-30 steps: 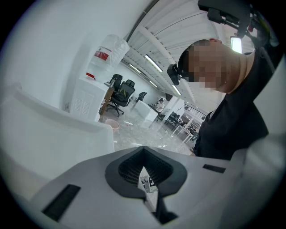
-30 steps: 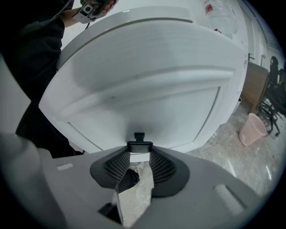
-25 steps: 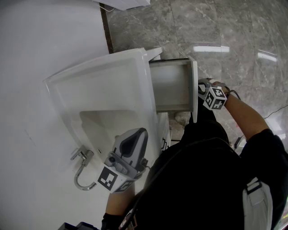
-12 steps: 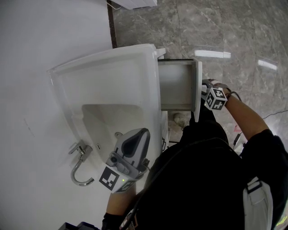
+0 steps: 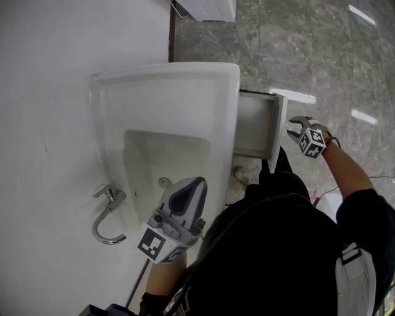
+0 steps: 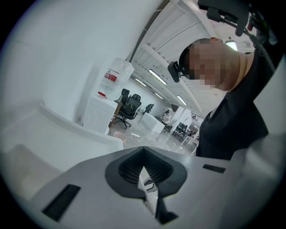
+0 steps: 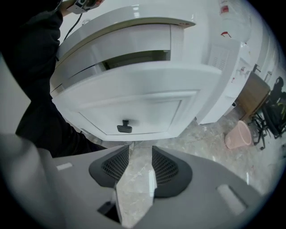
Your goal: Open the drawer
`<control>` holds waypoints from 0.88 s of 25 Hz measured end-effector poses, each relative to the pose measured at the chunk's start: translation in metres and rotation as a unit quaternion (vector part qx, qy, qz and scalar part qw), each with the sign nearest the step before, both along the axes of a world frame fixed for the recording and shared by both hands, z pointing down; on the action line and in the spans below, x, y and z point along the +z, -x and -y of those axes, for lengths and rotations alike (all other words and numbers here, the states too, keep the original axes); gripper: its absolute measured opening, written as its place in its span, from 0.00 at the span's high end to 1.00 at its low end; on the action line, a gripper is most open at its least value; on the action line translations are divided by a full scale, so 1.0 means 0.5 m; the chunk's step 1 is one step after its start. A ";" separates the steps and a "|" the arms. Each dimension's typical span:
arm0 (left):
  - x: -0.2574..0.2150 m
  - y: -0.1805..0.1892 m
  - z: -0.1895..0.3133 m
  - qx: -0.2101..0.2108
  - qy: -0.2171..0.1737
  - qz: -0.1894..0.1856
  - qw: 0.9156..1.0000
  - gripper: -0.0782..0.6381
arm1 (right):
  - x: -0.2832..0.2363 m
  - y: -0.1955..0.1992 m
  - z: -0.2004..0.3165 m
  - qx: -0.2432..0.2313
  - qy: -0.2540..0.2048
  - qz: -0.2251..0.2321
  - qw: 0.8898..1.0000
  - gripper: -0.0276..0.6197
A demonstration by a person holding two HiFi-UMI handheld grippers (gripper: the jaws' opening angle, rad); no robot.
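Head view, nearest first: the person's black torso and sleeves fill the lower right. The left gripper [image 5: 184, 192] is held over the near rim of the basin [image 5: 160, 105], pointing across the bowl. In the left gripper view its jaws meet at the tips with nothing between them, so it is closed and empty. The drain [image 5: 164, 182] sits in the bowl just beyond that gripper. The tap [image 5: 106, 216] stands on the basin's wall side, with a curved spout. The drawer [image 5: 258, 126] sticks out from under the basin's right edge, pulled open, with its white inside in view from above. The right gripper [image 5: 295, 126] is just beside the drawer front, on its outer side, and not touching it. In the right gripper view the pads stand apart with only grey floor [image 5: 308, 55] between them. These jaws have just been opening, so this gripper is open and empty. The small black handle [image 7: 124, 127] sits low on the curved drawer front, near the jaw tips but clear of them. Farther off, a pink bin [image 7: 238, 134] stands on the marble floor. A white unit [image 5: 210, 7] stands against the wall at the top edge of the head view.
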State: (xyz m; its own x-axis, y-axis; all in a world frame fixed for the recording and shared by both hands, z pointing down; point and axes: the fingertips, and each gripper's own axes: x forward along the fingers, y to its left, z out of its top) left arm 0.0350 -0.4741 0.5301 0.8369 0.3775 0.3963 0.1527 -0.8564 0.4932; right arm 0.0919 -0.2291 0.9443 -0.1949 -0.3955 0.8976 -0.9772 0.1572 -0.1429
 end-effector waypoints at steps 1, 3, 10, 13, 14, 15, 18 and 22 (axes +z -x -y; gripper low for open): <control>-0.010 0.004 0.007 -0.009 -0.002 -0.005 1.000 0.90 | -0.012 -0.026 -0.007 0.004 0.003 -0.009 1.000 0.72; -0.030 0.013 0.022 -0.028 -0.006 -0.016 0.999 0.90 | -0.038 -0.084 -0.017 0.018 0.008 -0.028 0.999 0.72; -0.107 0.081 0.093 -0.095 -0.022 -0.048 0.994 0.90 | -0.180 -0.288 0.018 0.071 -0.001 -0.122 0.990 0.86; -0.136 0.123 0.117 -0.128 -0.030 -0.058 0.990 0.90 | -0.263 -0.356 0.089 0.092 -0.041 -0.158 0.982 0.91; -0.147 0.138 0.123 -0.138 -0.032 -0.061 0.988 0.90 | -0.293 -0.370 0.119 0.098 -0.057 -0.165 0.980 0.93; -0.158 0.154 0.130 -0.148 -0.035 -0.064 0.986 0.90 | -0.323 -0.378 0.149 0.104 -0.073 -0.170 0.977 0.95; -0.188 0.210 0.147 -0.175 -0.038 -0.070 0.981 0.90 | -0.408 -0.371 0.237 0.119 -0.120 -0.165 0.972 0.96; -0.233 0.292 0.165 -0.216 -0.050 -0.088 0.971 0.90 | -0.520 -0.328 0.353 0.114 -0.180 -0.157 0.964 0.96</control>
State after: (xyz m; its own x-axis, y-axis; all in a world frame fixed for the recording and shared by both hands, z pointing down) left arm -0.1110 -0.5565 0.4135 0.9668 -0.0565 0.2493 -0.1568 -0.9013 0.4038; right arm 0.2560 -0.4054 0.6843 0.1928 -0.6926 0.6951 -0.9785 -0.0832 0.1886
